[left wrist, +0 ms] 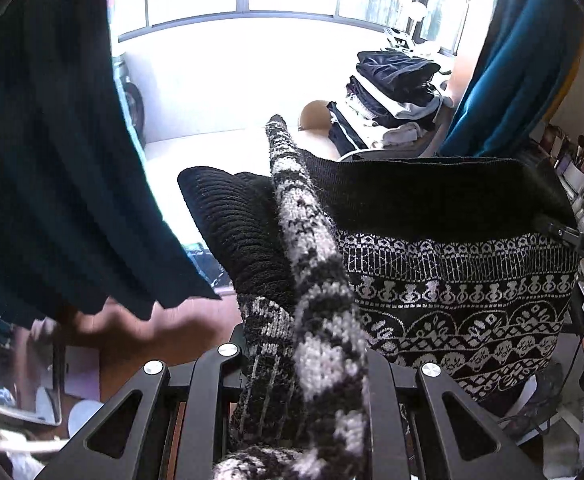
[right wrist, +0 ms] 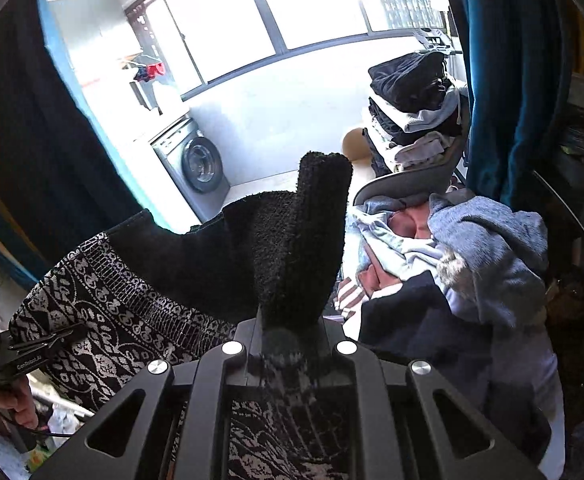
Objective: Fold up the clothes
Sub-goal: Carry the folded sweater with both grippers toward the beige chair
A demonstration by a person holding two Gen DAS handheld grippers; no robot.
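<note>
- A black-and-white patterned knit sweater (left wrist: 451,300) hangs stretched in the air between two hand-held grippers — not resting on any surface.
- The left hand-held gripper (left wrist: 303,384) is clamped on a bunched patterned fold of it.
- The right hand-held gripper (right wrist: 292,344) pinches the plain black ribbed edge.
- Behind, a stack of folded dark and pale clothes (right wrist: 415,108) sits on a chair — beside a grey front-loading washing machine (right wrist: 194,164).

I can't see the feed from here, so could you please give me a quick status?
Left tool and right tool both shut on patterned sweater, held up between them. Unfolded pile ahead; nothing in the way.
</note>
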